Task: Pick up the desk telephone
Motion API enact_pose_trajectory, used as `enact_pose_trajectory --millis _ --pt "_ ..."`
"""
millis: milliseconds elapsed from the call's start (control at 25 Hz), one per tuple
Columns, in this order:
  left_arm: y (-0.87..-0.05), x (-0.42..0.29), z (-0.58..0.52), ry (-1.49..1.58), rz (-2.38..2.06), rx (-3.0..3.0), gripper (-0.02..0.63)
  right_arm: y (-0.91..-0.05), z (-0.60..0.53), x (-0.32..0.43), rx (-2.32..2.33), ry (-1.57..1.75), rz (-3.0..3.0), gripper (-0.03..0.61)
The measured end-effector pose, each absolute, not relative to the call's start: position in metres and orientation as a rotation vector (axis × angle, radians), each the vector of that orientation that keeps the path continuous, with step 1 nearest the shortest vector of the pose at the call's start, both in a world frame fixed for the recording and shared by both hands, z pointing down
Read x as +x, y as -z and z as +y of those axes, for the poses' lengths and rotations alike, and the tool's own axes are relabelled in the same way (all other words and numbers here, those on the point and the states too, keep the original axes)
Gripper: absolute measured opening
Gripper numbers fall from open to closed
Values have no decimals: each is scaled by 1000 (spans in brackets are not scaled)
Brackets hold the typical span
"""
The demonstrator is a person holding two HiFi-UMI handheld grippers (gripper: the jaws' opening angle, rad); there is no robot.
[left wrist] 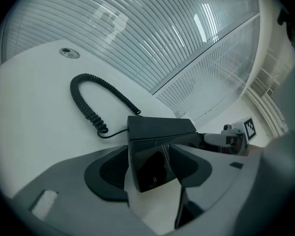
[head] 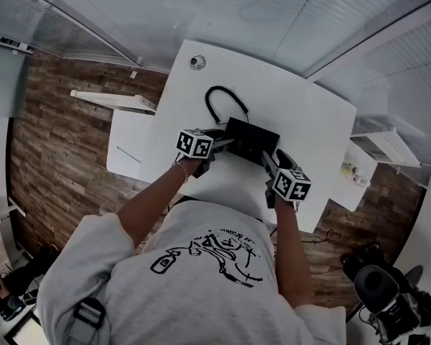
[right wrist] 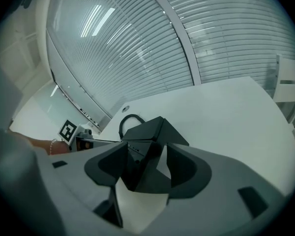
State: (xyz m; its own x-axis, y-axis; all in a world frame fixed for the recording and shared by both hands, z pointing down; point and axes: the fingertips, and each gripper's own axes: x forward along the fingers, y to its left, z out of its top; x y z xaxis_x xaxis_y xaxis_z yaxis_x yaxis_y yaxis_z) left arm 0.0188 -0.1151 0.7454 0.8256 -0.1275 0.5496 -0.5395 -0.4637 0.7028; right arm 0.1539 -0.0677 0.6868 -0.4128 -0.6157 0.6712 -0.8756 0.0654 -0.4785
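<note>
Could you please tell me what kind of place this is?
Probably an office or a meeting room: a white desk with a cable hole, a black desk telephone with its coiled cord, and slatted blinds along the walls.

White desk (head: 309, 113) fills the middle, its round cable port (head: 196, 62) sitting up near the far edge, well apart from everything else. Ribbed blinds (left wrist: 152, 28) run along behind it, catching streaks of ceiling light. Wood-plank floor (head: 65, 142) shows to the left and right. There's a white shelf (head: 115, 100) off the left corner, and a lower white panel (head: 129, 146) just beside the desk edge. On the right, another shelf (head: 381, 146), with a few small items (head: 352, 172) below it, too small to tell. Black chair (head: 388, 293) down in the right corner. Grey printed shirt (head: 201, 264) in the foreground.
</note>
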Motion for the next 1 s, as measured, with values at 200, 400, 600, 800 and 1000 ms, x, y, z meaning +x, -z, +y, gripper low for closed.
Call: enact_pose_trajectory --millis 200,400,600,800,1000 --pt "-749 22 -114 -539 -474 2018 244 -695 -66 151 1481 -1306 -2052 212" --pt "-749 24 -112 -533 -463 2017 244 -702 -63 146 1458 -1302 -2042 210" --pt "-749 23 -112 -557 -484 2026 244 -703 -62 144 1458 -1310 -2038 207" --pt "-751 23 -109 -567 -497 2016 244 -704 -61 145 1448 -1328 -2029 202" --pt "-744 22 -102 -570 -509 2022 244 -699 -54 144 1443 -1333 -2034 202"
